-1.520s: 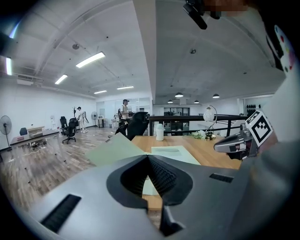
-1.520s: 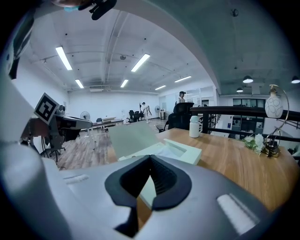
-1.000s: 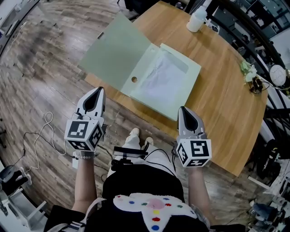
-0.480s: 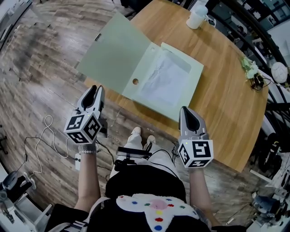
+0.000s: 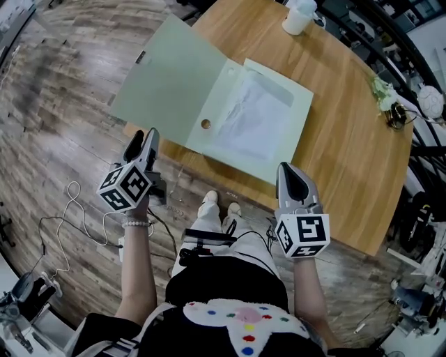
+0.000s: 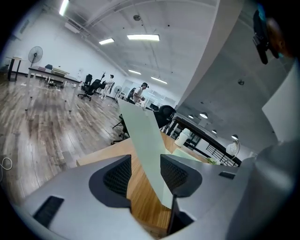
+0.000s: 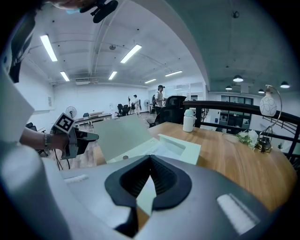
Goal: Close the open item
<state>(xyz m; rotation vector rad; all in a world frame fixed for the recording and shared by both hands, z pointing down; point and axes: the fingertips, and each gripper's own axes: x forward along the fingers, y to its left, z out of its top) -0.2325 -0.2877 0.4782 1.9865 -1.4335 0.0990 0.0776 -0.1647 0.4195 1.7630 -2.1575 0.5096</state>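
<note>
The left claw point(image 5: 148, 136), its jaws just spread wide, frames the overhanging cover edge of a pale green folder point(image 5: 182, 78) lying open on the wooden table point(image 5: 352, 143) just ahead, while the right claw point(image 5: 287, 171), pressed together and empty, hovers beside it.

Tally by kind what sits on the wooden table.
Pale green open cardboard folder: 1
White plastic bottle: 1
Sprig of white flowers: 1
White globe ornament on curved metal stand: 1
Total: 4
</note>
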